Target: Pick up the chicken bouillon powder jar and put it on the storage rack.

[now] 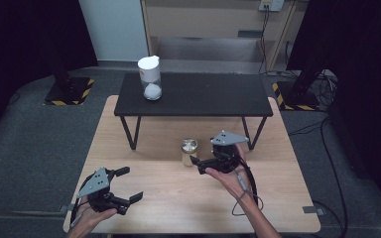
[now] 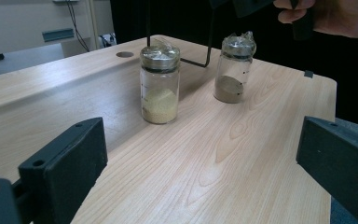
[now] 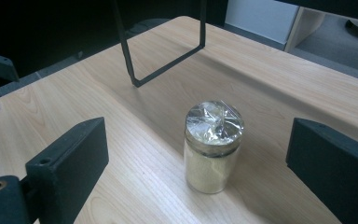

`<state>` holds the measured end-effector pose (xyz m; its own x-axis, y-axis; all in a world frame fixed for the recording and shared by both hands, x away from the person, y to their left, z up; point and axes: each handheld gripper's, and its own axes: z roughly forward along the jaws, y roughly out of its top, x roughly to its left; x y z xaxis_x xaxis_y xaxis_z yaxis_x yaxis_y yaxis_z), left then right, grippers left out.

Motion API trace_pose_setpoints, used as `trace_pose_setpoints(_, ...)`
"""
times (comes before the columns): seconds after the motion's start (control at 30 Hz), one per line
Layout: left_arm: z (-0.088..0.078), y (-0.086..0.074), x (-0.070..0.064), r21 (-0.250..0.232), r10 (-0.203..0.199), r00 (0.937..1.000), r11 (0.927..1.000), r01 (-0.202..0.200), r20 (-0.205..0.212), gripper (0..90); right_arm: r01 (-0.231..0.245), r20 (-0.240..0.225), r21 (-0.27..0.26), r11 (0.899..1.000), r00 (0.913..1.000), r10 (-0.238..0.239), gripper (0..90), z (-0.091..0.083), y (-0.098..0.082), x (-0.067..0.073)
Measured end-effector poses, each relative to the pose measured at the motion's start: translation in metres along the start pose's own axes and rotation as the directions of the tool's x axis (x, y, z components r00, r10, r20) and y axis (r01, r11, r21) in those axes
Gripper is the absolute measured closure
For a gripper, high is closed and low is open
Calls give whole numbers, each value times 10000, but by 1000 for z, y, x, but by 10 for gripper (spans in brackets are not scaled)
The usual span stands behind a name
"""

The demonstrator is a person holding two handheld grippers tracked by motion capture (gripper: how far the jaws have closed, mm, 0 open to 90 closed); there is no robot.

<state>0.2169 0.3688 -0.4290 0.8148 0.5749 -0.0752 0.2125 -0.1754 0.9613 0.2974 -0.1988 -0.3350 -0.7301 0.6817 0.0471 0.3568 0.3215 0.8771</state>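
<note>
- The right gripper (image 1: 197, 165) hangs low over the table (image 1: 178, 198) with its jaws spread wide and nothing between them; the jar (image 1: 189, 151) stands just beyond, at about 11 o'clock from the tips in the high view
- In the right gripper view the jar (image 3: 213, 147) sits centred ahead of the gap, untouched
- The left gripper (image 1: 131, 185), released and empty, rests at 7 o'clock on the table
- The left gripper view shows a second jar (image 2: 233, 70) at 2 o'clock from the first (image 2: 160, 84)
- The jar looks like rigid glass, smooth, likely slippery and breakable, light with its shallow pale powder; the crinkled film cap is soft, so a hold on the mid-body seems best
- A white-lidded canister (image 1: 150, 78) stands far off on the shelf (image 1: 198, 94), at 12 o'clock
</note>
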Motion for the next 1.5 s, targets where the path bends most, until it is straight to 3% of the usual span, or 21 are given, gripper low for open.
trace_pose_setpoints(0.7, 0, 0, 0, 16, 15, 10000, 10000, -15, 58, 10, 61, 385, 707, 9975, 9992, -89, 72, 43, 13, 2)
trace_pose_setpoints(1.5, 0, 0, 1, 25, 1, 9999, 10000, -2, 113, 10, -404, 741, 1482, 9881, 9968, 297, 104, 85, 15, -1)
